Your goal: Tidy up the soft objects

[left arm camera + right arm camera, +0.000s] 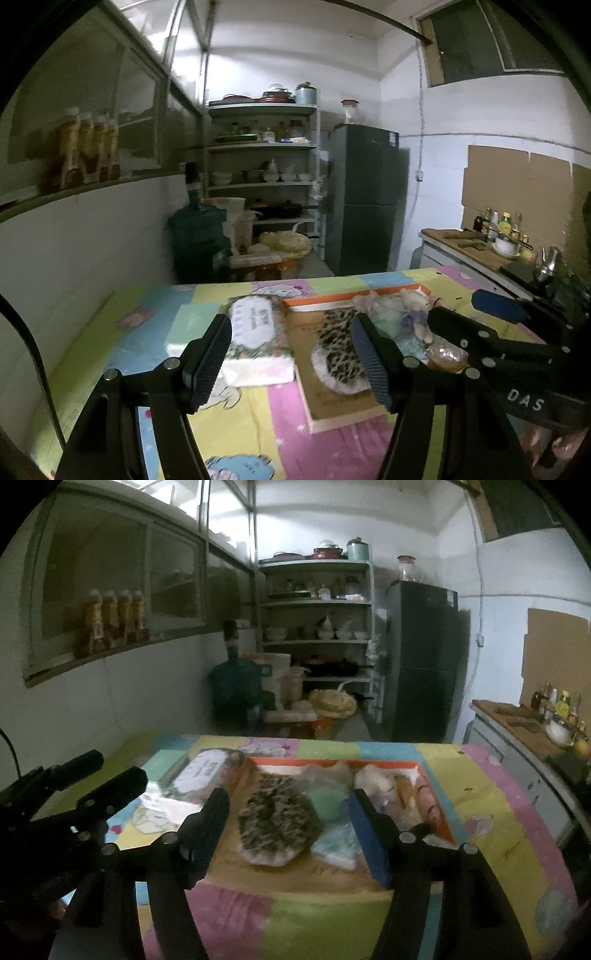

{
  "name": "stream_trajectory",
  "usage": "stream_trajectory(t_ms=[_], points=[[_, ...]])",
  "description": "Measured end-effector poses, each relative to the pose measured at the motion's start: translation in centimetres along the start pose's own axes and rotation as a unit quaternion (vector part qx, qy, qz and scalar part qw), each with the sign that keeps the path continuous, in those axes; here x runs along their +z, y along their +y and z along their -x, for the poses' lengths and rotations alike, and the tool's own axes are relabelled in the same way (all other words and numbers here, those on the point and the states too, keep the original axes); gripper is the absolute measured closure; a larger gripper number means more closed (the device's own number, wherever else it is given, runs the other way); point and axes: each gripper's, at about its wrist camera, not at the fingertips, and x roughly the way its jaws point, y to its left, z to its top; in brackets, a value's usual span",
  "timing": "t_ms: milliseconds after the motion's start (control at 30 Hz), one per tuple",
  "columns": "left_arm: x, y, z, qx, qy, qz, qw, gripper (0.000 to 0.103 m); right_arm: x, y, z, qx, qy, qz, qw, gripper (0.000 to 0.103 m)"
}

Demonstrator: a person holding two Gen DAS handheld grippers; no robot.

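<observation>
Pastel patchwork cloth (332,919) in pink, yellow, green and blue, printed with cartoon figures, covers the table in a dim kitchen. Behind it stand a white shelf rack (317,602) stacked with bowls, pots and jars, a dark fridge (424,657) with a glass jar on top, and a large green water jug (236,686) on the floor. A row of orange bottles (110,620) sits on the ledge under the glazed wall cabinets, and a counter (476,251) at the right carries sauce bottles and a bowl, with cardboard fixed to the wall above it.

On the cloth lies a shallow cardboard tray (439,827) with an orange rim. Inside it, from left to right, are a leopard-print soft piece (277,819) with a white edge, a green soft item (328,805) with clear plastic bags around it, and a pale plush toy (373,779) toward the far right corner. Just left of the tray, touching its side, lies a floral tissue pack (255,336).

Both grippers hover above the near edge of the table, apart from everything in the tray. The left gripper (291,354) has its jaws spread wide with nothing between them. The right gripper (288,834) is likewise parted and empty.
</observation>
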Motion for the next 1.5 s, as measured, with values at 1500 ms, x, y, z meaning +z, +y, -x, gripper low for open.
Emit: stream_trajectory(t_ms=[1500], points=[[-6.8,1.5,10.2,0.065,-0.004,0.046,0.9968,0.036,-7.5,7.0,11.6,-0.097,-0.088,-0.017,0.991,0.034]])
